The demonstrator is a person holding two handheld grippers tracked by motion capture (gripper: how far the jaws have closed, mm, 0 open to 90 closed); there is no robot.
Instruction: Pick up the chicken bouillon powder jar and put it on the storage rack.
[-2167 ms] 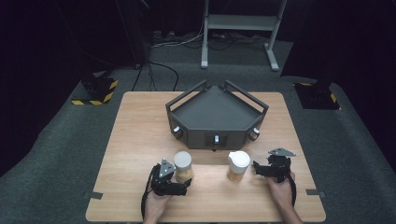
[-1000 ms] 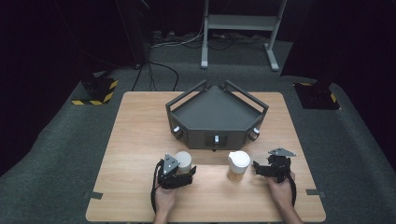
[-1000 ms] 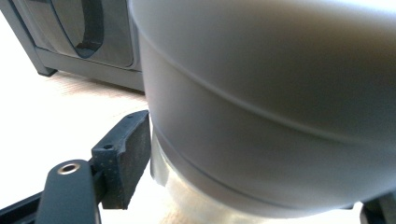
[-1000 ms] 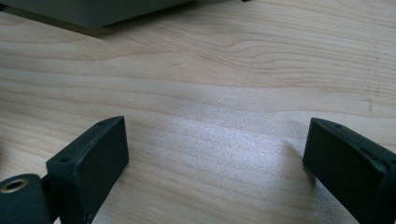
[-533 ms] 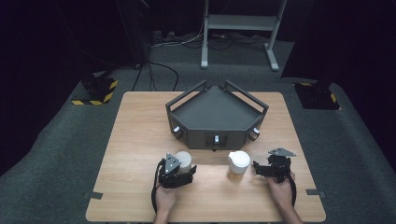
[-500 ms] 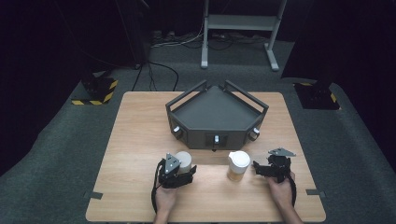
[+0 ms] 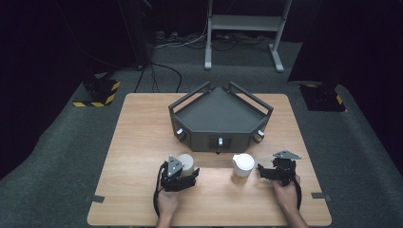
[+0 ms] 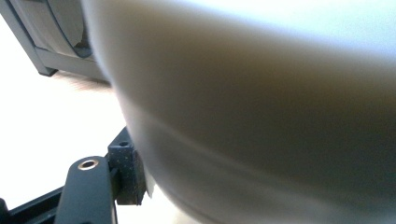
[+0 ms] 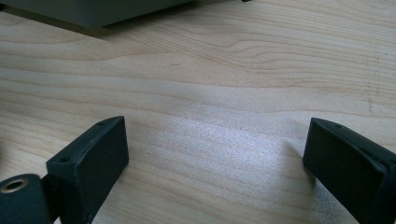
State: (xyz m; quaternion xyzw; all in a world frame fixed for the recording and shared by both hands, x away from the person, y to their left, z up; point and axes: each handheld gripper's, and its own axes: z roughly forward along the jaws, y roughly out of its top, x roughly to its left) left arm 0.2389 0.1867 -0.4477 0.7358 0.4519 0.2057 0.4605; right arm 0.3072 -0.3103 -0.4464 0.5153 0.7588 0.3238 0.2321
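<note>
The left gripper (image 7: 189, 172) has just been closing and now grips the paper cup (image 7: 186, 162) at the table's (image 7: 142, 142) 7 o'clock, looks light and crushable so mid-wall is best, while the right gripper (image 7: 260, 170) sits open.

A dark angular tray (image 7: 221, 114) sits mid-table (image 7: 142, 128); striped floor blocks (image 7: 97, 92) beyond.

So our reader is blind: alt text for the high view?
Left gripper closing on a cup; right gripper open beside a lidded cup. Behind them, a dark tray on a wooden table.
</note>
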